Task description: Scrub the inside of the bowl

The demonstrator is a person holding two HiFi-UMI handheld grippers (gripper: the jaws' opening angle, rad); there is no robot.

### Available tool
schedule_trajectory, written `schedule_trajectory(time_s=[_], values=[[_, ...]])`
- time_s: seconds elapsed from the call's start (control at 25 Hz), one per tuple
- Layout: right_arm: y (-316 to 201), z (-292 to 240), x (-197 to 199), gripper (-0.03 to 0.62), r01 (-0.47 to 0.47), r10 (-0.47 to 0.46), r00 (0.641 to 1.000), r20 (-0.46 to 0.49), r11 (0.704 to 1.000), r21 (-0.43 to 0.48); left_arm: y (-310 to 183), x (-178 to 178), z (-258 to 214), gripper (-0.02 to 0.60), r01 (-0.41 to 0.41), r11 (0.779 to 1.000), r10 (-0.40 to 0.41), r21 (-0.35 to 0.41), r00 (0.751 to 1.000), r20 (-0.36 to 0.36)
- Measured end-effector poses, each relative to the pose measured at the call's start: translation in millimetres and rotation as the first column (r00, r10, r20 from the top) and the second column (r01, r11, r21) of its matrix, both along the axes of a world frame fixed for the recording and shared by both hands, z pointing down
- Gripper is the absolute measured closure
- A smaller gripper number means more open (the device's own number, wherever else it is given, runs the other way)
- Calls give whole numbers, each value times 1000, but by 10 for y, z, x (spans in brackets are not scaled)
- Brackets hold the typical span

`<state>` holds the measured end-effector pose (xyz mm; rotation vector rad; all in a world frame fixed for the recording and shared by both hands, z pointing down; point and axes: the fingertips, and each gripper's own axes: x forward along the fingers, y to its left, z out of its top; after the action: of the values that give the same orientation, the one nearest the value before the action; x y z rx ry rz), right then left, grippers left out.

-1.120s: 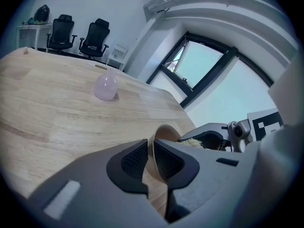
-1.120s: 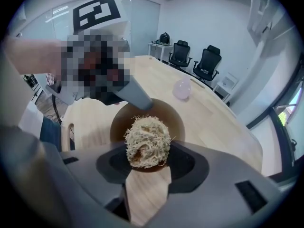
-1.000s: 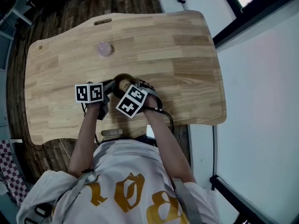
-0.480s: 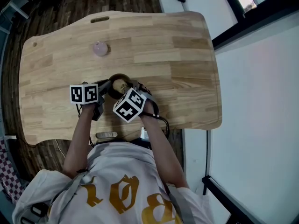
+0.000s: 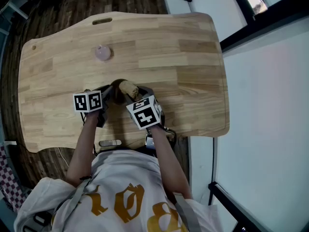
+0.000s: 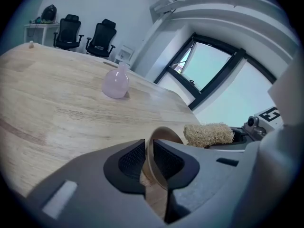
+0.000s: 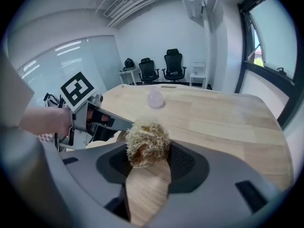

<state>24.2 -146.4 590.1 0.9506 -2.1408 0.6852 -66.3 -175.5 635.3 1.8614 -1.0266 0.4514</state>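
A small brown bowl (image 5: 116, 87) sits near the front middle of the wooden table (image 5: 183, 57). My left gripper (image 5: 110, 93) is shut on its rim; in the left gripper view the thin bowl wall (image 6: 155, 161) stands pinched between the two pads. My right gripper (image 5: 133, 93) is shut on a straw-coloured loofah scrubber (image 7: 144, 143). In the head view the scrubber (image 5: 128, 87) lies at the bowl's right side, over its rim. From the left gripper view the scrubber (image 6: 208, 134) shows just right of the bowl. The inside of the bowl is mostly hidden.
A small pale pink vase (image 5: 102, 52) stands on the table beyond the bowl, also visible as the pink vase (image 6: 116, 84) in the left gripper view. A flat grey object (image 5: 110, 142) lies at the table's near edge. Office chairs (image 7: 159, 69) stand far behind.
My right gripper has drawn back a little toward the person and turned, and the scrubber has shifted from the bowl's middle toward its right rim. The left gripper keeps its hold.
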Motion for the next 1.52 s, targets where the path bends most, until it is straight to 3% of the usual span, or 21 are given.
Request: schedule_trajectory(time_s=[0.08, 0.2, 0.4, 0.48, 0.68, 0.8, 0.92, 1.28, 1.52], values=[[2, -5, 40, 413, -34, 34, 999, 14, 999, 0, -19, -33, -16, 538, 23, 1000, -23, 14, 1000, 0], [7, -64, 85, 413, -75, 74, 997, 33, 997, 21, -28, -108, -58, 479, 53, 997, -53, 48, 998, 17], [93, -335, 119, 413, -195, 196, 954, 225, 980, -27, -11, -190, -295, 460, 84, 988, -86, 127, 996, 17], [131, -405, 150, 413, -222, 220, 943, 250, 975, -18, 16, -202, -423, 462, 84, 983, -87, 161, 996, 8], [203, -604, 245, 413, -279, 254, 932, 257, 958, 63, 153, -158, -766, 478, 39, 956, -50, 290, 998, 31], [244, -722, 269, 413, -282, 246, 940, 237, 950, 131, 227, -173, -982, 573, 14, 922, -47, 388, 996, 77], [294, -855, 313, 413, -295, 248, 941, 231, 936, 194, 300, -213, -1209, 578, 0, 886, -58, 464, 992, 111], [385, -1114, 328, 413, -293, 238, 949, 206, 908, 299, 492, -317, -1472, 578, -48, 835, -64, 548, 981, 185], [400, -1141, 308, 413, -286, 234, 953, 194, 905, 314, 516, -350, -1544, 579, -25, 829, -69, 558, 987, 147]])
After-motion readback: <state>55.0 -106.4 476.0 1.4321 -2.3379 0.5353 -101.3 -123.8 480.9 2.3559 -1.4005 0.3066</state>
